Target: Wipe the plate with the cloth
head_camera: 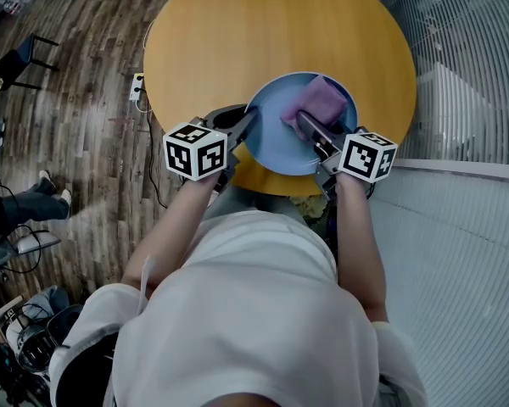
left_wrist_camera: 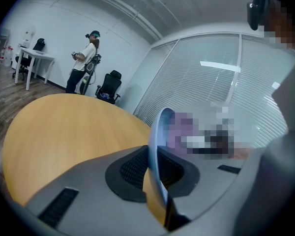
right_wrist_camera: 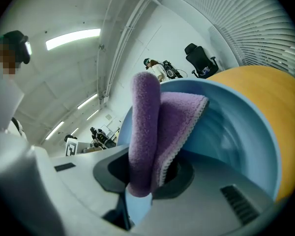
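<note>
A light blue plate (head_camera: 276, 134) is held above the near edge of the round wooden table (head_camera: 237, 32). My left gripper (head_camera: 243, 130) is shut on the plate's left rim (left_wrist_camera: 157, 146), which runs edge-on between its jaws. A folded purple cloth (head_camera: 319, 102) lies against the plate's inner face. My right gripper (head_camera: 308, 130) is shut on the cloth (right_wrist_camera: 150, 132), pressing it onto the blue plate (right_wrist_camera: 236, 132) from the right side.
The tabletop (left_wrist_camera: 64, 132) stretches away to the left and beyond the plate. A glass wall with blinds (head_camera: 467, 100) stands on the right. Further off are a person (left_wrist_camera: 86, 60), an office chair (left_wrist_camera: 109, 85) and a white desk (left_wrist_camera: 34, 63).
</note>
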Demonstrator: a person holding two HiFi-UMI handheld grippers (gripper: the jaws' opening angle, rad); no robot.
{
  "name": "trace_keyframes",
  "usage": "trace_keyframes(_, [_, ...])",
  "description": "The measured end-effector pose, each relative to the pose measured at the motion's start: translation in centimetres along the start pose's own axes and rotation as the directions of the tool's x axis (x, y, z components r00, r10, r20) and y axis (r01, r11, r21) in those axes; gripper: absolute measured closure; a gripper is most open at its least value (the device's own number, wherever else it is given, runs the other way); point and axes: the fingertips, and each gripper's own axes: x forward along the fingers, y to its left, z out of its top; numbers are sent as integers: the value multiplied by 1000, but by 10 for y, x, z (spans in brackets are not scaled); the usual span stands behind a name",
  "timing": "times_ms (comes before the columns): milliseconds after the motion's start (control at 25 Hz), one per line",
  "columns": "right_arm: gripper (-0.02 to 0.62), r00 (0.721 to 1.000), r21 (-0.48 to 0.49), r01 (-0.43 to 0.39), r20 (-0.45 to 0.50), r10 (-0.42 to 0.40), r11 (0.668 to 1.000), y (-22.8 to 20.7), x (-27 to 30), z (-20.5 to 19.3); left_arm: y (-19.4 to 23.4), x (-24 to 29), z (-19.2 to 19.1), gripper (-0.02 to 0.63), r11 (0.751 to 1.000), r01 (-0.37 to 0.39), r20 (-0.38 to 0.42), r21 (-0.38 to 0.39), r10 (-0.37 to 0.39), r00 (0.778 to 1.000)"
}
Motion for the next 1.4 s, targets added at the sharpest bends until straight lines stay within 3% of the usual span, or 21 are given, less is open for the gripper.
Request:
trace_keyframes(480, [508, 998, 42, 59, 35, -60, 997, -28, -29, -9, 5, -2, -1, 569, 1000, -20, 14, 7, 20, 1000])
trace_keyframes(840, [508, 993, -7, 116, 6, -116, 993, -30, -28, -13, 9, -8, 5, 569, 999, -21, 3, 45, 21, 1000])
trace_keyframes(1400, [508, 997, -2, 38, -63, -38, 999, -21, -2, -28, 2, 3, -9, 567, 999, -19, -23, 47, 20, 1000])
